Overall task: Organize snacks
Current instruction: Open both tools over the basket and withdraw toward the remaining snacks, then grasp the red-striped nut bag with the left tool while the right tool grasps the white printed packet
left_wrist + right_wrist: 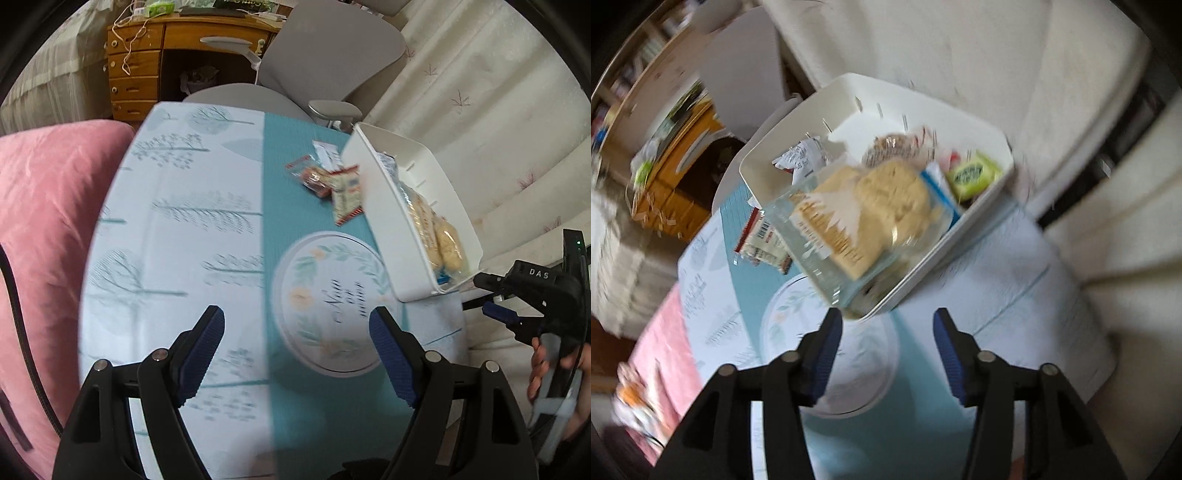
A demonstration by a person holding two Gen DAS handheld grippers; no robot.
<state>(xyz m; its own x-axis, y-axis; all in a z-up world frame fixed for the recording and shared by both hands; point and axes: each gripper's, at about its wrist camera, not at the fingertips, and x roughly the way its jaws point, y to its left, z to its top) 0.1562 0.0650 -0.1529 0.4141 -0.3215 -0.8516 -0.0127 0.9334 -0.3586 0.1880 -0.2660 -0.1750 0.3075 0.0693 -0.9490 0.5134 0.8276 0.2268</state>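
A white bin point(384, 206) stands at the table's right edge, holding snack packs; it also shows in the right wrist view point(975, 214). A clear pack of pale biscuits point(871, 218) lies on top and hangs over the bin's near rim, beside a yellow-green packet point(975, 175). Several small red-and-white snack packets point(332, 181) lie on the teal table runner left of the bin, and show in the right wrist view point(762, 240). My left gripper point(297, 354) is open and empty over the table. My right gripper point(886, 350) is open and empty, just short of the bin's near corner; it shows in the left view point(491, 295).
The table point(166, 258) has a tree-print cloth with a round floral emblem point(332, 302). A pink cushion point(48, 221) lies left. A grey office chair point(325, 62) and wooden desk point(136, 74) stand beyond. A cream sofa point(498, 129) borders the right side.
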